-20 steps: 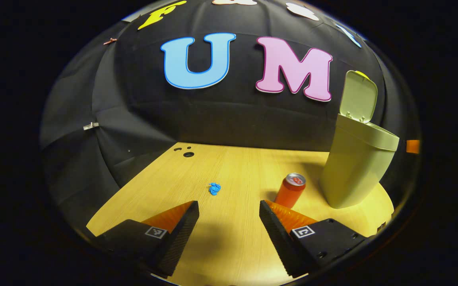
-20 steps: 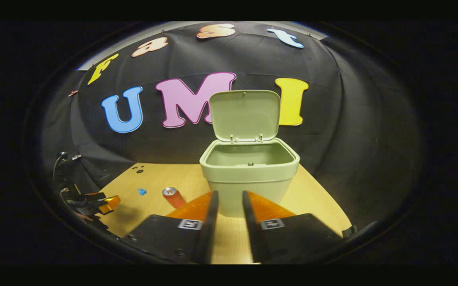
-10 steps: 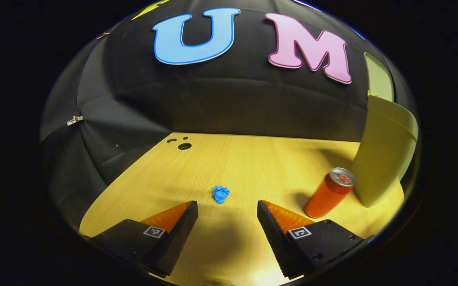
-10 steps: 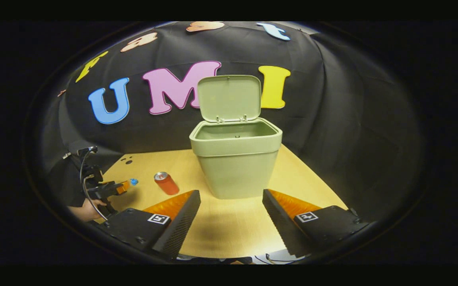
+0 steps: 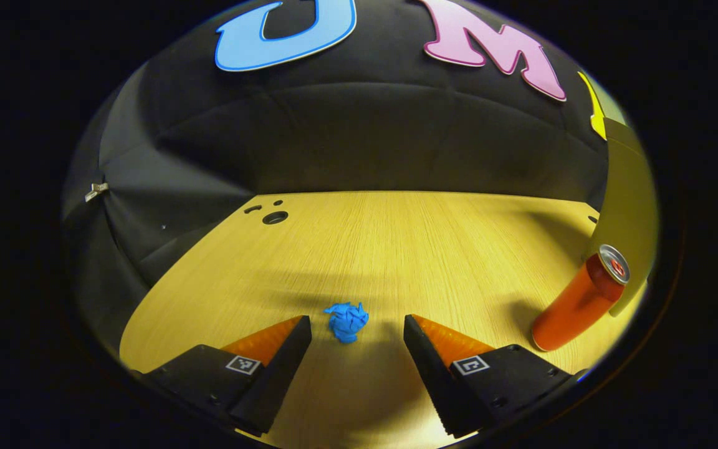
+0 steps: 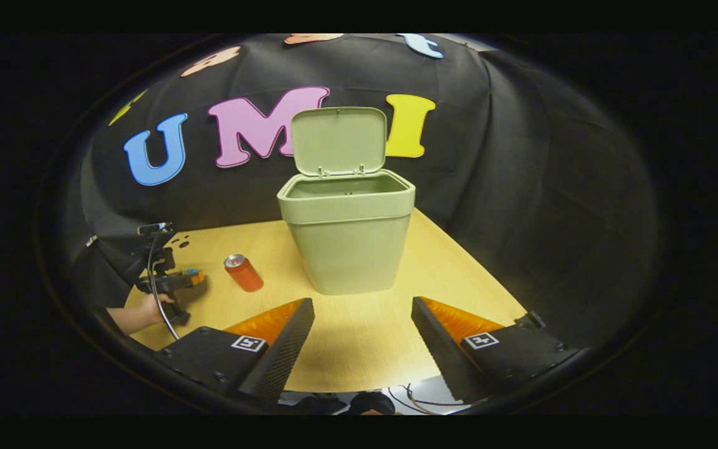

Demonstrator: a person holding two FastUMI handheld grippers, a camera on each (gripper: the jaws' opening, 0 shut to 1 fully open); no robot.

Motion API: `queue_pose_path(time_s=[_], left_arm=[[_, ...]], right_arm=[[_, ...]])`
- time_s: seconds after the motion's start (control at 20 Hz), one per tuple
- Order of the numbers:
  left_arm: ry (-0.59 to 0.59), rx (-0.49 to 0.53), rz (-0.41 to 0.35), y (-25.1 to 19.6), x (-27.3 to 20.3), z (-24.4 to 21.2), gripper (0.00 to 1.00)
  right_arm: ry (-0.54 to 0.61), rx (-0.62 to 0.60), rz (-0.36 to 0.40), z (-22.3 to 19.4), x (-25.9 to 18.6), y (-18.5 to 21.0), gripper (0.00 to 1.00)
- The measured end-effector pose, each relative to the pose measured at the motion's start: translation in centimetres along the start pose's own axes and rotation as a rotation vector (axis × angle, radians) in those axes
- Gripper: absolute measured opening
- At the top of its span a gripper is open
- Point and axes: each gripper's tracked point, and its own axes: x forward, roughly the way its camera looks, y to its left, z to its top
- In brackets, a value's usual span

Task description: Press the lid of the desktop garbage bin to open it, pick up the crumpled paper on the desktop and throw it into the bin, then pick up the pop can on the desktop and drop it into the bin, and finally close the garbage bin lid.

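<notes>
The left tongs [image 5: 357, 325] have dropped in low and close on the crumpled paper [image 5: 346, 321]: a second ago that blue wad sat well out ahead on the bench [image 5: 396, 249], and now it lies right at the mouth of the tongs, between the two tips and a touch nearer the left one. The fingers are spread wide, nothing pinched yet. The can [image 5: 580, 299] has slid off to the right edge of the left gripper view as the hand swung toward the paper, and it stands upright just beside the bin [image 5: 630, 206].

Over on the other side, the right tongs [image 6: 362, 305] have backed away from the bin [image 6: 346, 240] and opened up, where a second ago they were nearly pressed together close to its front. The lid [image 6: 338, 140] stands up, so the opening step looks done. The paper pickup looks like the step in hand: a short push forward, then a squeeze.
</notes>
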Motion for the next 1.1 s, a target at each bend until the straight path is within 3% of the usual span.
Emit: queue_pose_path(time_s=[0.3, 0.4, 0.45, 0.55, 0.65, 0.75, 1.0, 1.1], left_arm=[[0.099, -0.024, -0.003, 0.5, 2.2, -1.2, 0.95], [0.101, -0.023, -0.005, 0.3, 2.0, -1.3, 0.89], [0.104, -0.019, -0.006, 0.3, 1.9, -1.3, 0.8], [0.105, -0.017, -0.005, 0.3, 1.9, -1.3, 0.72], [0.106, -0.019, 0.001, 0.5, 1.8, -1.4, 0.43], [0.113, 0.001, -0.003, 0.4, 1.7, -1.5, 0.36], [0.104, -0.022, -0.038, -0.4, 0.7, -0.8, 0.3], [0.077, -0.037, -0.05, -0.7, -0.7, 0.4, 0.33]], right_arm=[[0.033, 0.03, -0.034, -1.9, -0.5, -0.7, 0.99], [0.032, 0.029, -0.041, -2.0, -0.7, -0.8, 0.99], [0.031, 0.028, -0.043, -2.1, -0.6, -0.9, 0.99], [0.032, 0.028, -0.046, -2.2, -0.5, -1.0, 0.99], [0.026, 0.04, -0.049, -2.0, -0.3, -1.1, 0.99], [0.024, 0.054, -0.05, -2.1, -0.1, -1.1, 0.99], [0.038, 0.06, -0.054, -2.7, 0.2, -1.3, 0.99], [0.039, 0.065, -0.048, -2.6, 0.5, -1.1, 0.99]])
